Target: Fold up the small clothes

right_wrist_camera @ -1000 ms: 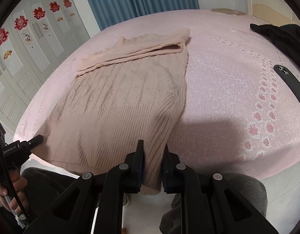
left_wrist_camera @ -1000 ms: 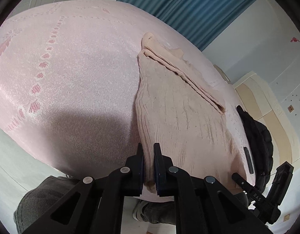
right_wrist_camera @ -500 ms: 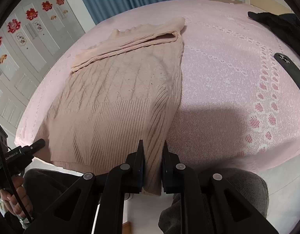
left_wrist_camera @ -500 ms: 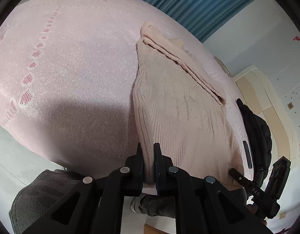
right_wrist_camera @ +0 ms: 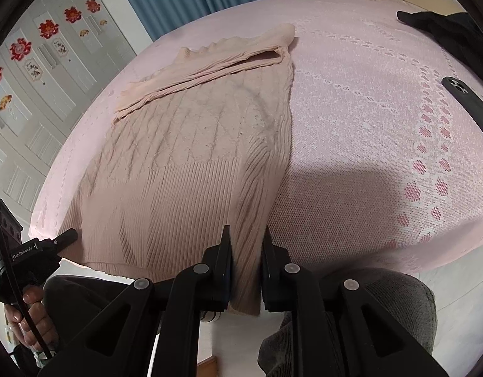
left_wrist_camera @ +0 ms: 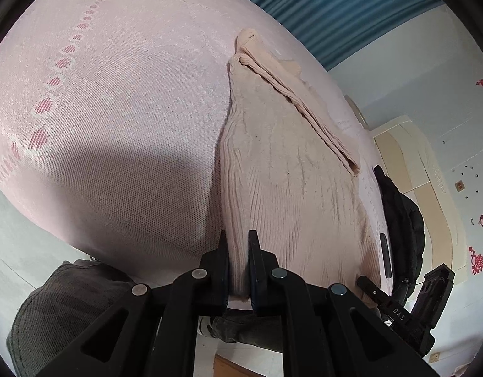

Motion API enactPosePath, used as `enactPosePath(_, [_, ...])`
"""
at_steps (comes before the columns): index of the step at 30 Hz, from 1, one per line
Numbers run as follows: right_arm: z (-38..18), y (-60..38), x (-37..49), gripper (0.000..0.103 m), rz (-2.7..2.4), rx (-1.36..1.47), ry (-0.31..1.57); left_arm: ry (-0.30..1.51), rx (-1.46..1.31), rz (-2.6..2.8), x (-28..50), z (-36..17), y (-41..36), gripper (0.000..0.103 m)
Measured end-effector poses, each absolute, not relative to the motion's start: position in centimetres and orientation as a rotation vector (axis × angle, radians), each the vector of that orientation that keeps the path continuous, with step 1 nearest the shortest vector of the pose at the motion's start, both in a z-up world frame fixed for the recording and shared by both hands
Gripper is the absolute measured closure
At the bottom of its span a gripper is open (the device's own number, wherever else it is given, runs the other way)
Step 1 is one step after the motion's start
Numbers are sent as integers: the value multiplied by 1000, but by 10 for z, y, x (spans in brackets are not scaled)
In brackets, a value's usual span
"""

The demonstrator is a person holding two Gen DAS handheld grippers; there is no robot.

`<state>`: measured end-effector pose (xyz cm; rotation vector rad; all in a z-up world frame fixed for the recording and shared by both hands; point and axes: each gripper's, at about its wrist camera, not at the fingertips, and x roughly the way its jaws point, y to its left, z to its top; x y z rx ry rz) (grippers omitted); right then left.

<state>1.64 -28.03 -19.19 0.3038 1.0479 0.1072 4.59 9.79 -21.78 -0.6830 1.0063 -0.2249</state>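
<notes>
A beige knit sweater (left_wrist_camera: 291,182) lies flat on the pink bedspread (left_wrist_camera: 115,110), its sleeves folded across the top. My left gripper (left_wrist_camera: 238,245) is shut on the hem at the sweater's left corner. My right gripper (right_wrist_camera: 246,242) is shut on the hem at the sweater's (right_wrist_camera: 194,144) right corner. Both corners are held at the near edge of the bed. The left gripper also shows at the left edge of the right wrist view (right_wrist_camera: 65,235), and the right gripper at the lower right of the left wrist view (left_wrist_camera: 367,286).
A black garment (left_wrist_camera: 401,216) and a dark phone (left_wrist_camera: 385,254) lie on the bed to the right of the sweater; they also show in the right wrist view, garment (right_wrist_camera: 445,28) and phone (right_wrist_camera: 467,100). The person's knees are below the bed edge. Blue curtains hang behind.
Both grippers, still shut on the hem, have lifted and pulled slightly toward the near bed edge, stretching the sweater's lower part taut.
</notes>
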Motion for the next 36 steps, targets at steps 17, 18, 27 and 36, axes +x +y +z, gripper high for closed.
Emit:
enactPosePath(17, [-194, -279, 19, 86, 130, 315, 1062, 1004, -661, -217, 48, -217, 94, 94])
enactPosePath(18, [-194, -279, 19, 86, 131, 315, 1063, 1005, -659, -216, 48, -217, 93, 94])
enactPosePath(27, [-194, -274, 20, 82, 133, 292, 1065, 1012, -651, -214, 50, -217, 91, 94])
enactPosePath(36, [-184, -272, 13, 95, 181, 273, 996, 927, -623, -253, 44, -202, 88, 97])
